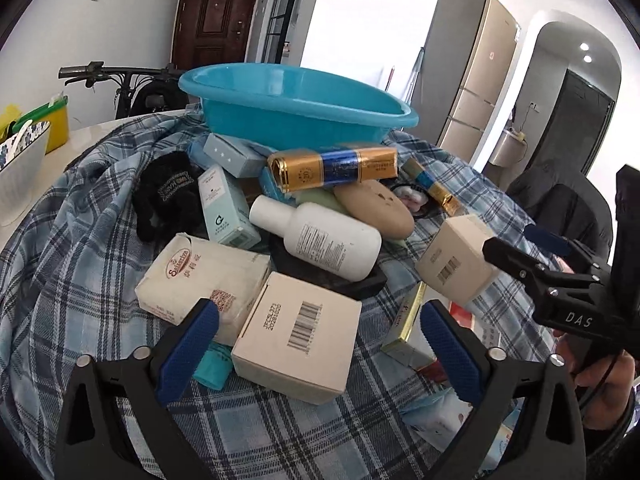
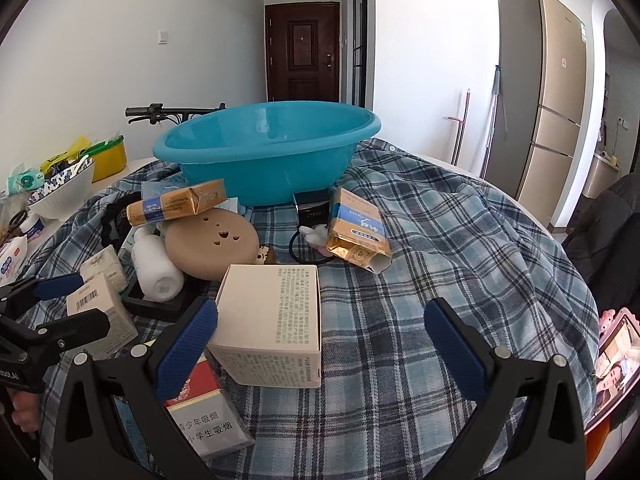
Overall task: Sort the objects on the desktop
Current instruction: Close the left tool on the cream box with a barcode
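In the left wrist view, the left gripper point(image 1: 320, 350) is spread wide around a cream barcode-labelled cardboard box point(image 1: 298, 338), not yet pinched, presumably for lifting toward the turquoise plastic basin point(image 1: 296, 106). In the right wrist view, the right gripper point(image 2: 320, 350) stands wide and empty before a cream printed carton point(image 2: 270, 322) on the plaid cloth point(image 2: 440, 248).

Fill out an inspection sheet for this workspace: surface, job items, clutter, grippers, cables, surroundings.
Surface: table under a rumpled blue plaid cloth.
Job's things: empty blue basin at the back; in front, a heap with a white bottle, tan round case, gold-and-blue box, gold carton, black headband and several white boxes, one with a barcode.
Clutter: patterned bowl and yellow container at the cloth's far left.
Grippers: left gripper open, barcode box between its pads; right gripper open around a white text-printed box.
Cables: nothing seen.
Surroundings: brown door, refrigerator, bicycle handlebar.
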Motion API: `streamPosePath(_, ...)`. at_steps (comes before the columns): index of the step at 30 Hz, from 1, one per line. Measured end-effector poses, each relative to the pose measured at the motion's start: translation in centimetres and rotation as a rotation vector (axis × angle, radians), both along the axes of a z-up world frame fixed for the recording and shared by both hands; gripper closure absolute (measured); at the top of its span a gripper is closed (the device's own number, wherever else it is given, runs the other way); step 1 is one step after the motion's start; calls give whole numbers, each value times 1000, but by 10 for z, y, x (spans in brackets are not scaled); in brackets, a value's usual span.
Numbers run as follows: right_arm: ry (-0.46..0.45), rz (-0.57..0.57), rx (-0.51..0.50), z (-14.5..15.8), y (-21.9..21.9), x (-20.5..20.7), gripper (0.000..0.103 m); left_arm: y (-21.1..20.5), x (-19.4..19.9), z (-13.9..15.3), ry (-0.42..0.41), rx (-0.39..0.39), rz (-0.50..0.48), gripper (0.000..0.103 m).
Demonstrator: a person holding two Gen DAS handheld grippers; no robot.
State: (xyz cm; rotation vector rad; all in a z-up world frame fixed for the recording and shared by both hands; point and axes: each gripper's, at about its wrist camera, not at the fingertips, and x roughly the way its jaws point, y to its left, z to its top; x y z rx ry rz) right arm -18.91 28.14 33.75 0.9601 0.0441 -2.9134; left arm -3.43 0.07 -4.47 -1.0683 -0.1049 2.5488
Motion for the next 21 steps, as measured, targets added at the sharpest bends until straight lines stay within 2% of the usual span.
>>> streamPosePath(1,1,1,1,0,0,0,0,3,0,-1,-1,-32,12,19)
streamPosePath(3,1,8,5,0,-2,1,0,6,1,-2,2,-79,31,20)
streamPosePath(7,-1,23,12,-1,-5,3,0,5,8,3,-28,-36,21,29)
streamPosePath(9,-3,28,14,-1,-5,4,0,7,14,5,-31,-21,3,29)
streamPosePath(14,-7,32,12,-3,-4,5,0,16,19,2,-39,-43,-28,29)
streamPosePath(19,-6,34,10,-3,-2,7,0,14,-1,-8,-71,-37,51,29)
streamPosePath(21,-8,36,4,-3,-1,8,0,18,-9,-12,-89,-59,59,28)
